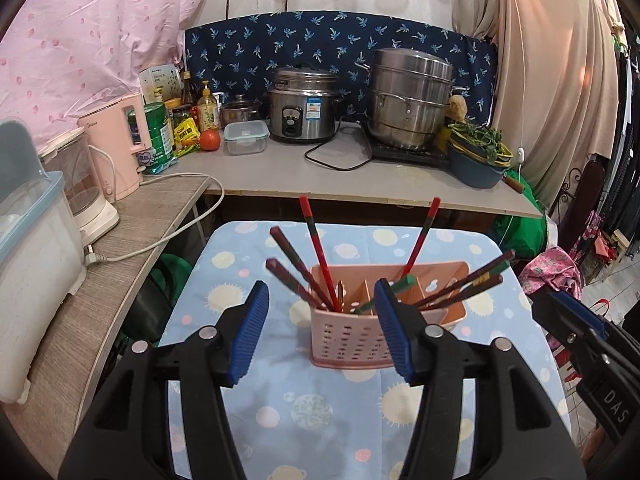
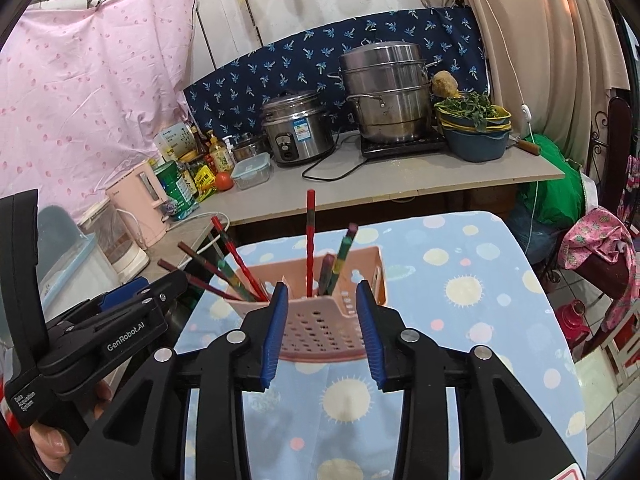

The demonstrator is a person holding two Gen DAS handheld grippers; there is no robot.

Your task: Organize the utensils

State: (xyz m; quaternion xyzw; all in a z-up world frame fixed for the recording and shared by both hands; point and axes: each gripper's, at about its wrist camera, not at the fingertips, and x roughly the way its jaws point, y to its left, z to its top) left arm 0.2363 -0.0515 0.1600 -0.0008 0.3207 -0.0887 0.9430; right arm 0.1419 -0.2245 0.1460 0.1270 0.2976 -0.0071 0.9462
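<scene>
Spread over the small table (image 1: 280, 412), a blue planet-print cloth is seen from the left wrist, with a pink utensil holder (image 1: 352, 340) standing on it. The left gripper (image 1: 320, 332) is parted, with nothing clasped; the holder stands just beyond its blue pads (image 1: 250, 332). Chopsticks (image 1: 318, 256) lean out of the compartments, their lower ends hidden. At the right edge the right gripper (image 1: 576, 320) is cut off.

From the right wrist, the right gripper (image 2: 322, 332) is released and empty, the holder (image 2: 320, 320) framed between its fingers. Blurred chopsticks (image 2: 310, 240) stand inside.
</scene>
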